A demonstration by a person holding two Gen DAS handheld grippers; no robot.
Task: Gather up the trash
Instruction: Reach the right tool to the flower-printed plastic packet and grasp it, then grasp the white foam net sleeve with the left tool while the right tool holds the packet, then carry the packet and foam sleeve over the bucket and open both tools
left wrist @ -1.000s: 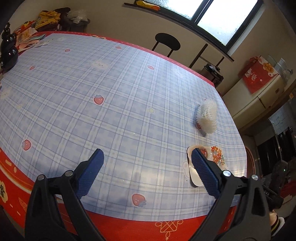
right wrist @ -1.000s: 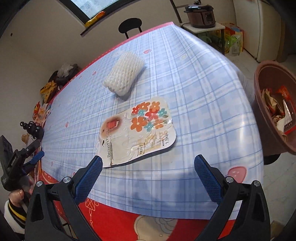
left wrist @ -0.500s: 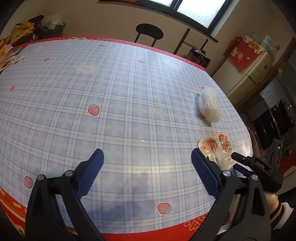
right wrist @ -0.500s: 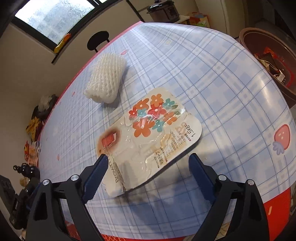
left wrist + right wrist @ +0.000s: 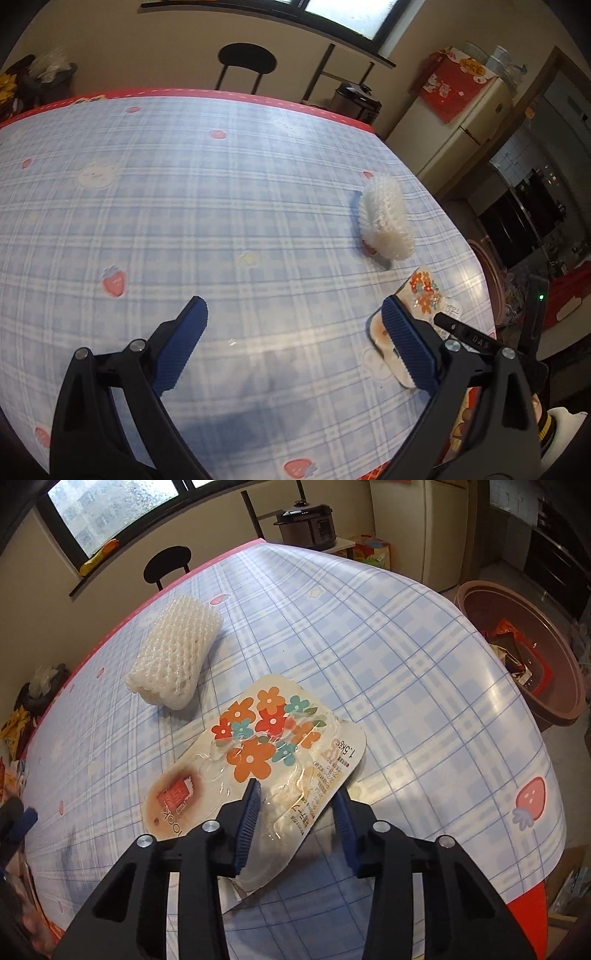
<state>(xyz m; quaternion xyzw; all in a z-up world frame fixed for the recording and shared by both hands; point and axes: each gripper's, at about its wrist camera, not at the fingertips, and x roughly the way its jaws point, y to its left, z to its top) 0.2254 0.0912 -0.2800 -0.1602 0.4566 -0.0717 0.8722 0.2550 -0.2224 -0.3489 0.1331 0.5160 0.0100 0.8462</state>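
A flat plastic bag with printed flowers lies on the blue checked tablecloth. My right gripper is down over the bag's near end, its jaws half closed with the bag between them, not clamped. A white foam fruit net lies just beyond the bag. In the left wrist view the bag and the foam net lie to the right. My left gripper is open and empty above bare cloth.
A brown bin holding wrappers stands on the floor off the table's right edge. A black stool stands past the far edge. A rice cooker and a fridge stand by the wall.
My right gripper has moved down onto the flowered bag and its jaws have narrowed around it. My left gripper has swung right, still open.
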